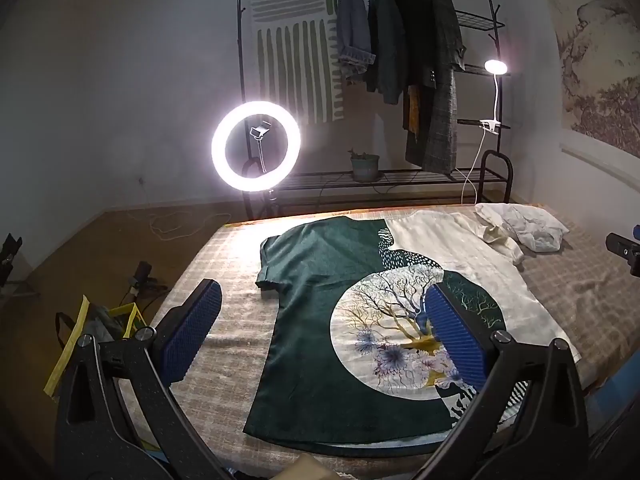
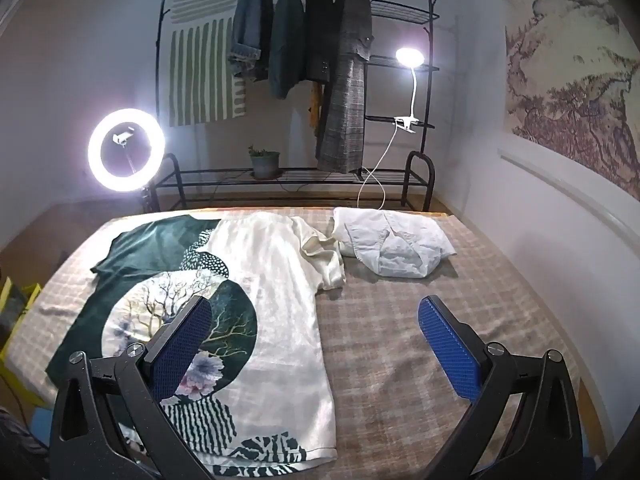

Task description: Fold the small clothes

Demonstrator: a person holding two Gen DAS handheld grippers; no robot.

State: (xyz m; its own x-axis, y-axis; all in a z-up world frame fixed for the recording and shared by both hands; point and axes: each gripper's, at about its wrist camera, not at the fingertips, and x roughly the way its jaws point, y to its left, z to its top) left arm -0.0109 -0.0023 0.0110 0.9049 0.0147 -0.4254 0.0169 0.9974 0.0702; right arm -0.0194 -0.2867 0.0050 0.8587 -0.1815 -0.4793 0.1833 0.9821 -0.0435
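The green-and-cream shirt (image 1: pixel 360 320) lies spread flat, print side up, on the checked bed (image 2: pixel 400 340), collar end toward the clothes rack (image 2: pixel 300 60) at the far wall and hem toward the camera. It looks laid out this way so that both sides can be reached for a first fold. Its cream sleeve bunches on the side nearer the crumpled white garment (image 2: pixel 392 248), which sits apart from the shirt, closer to the rack, probably waiting its turn.

The left gripper (image 1: pixel 324 332) hovers above the shirt's green half, jaws wide and empty. The right gripper (image 2: pixel 316 340) hangs over the shirt's cream edge, jaws also spread wide with nothing between them. Neither touches cloth, so folding has likely not begun. A ring light (image 1: pixel 256 146) beside the rack lights the shirt.
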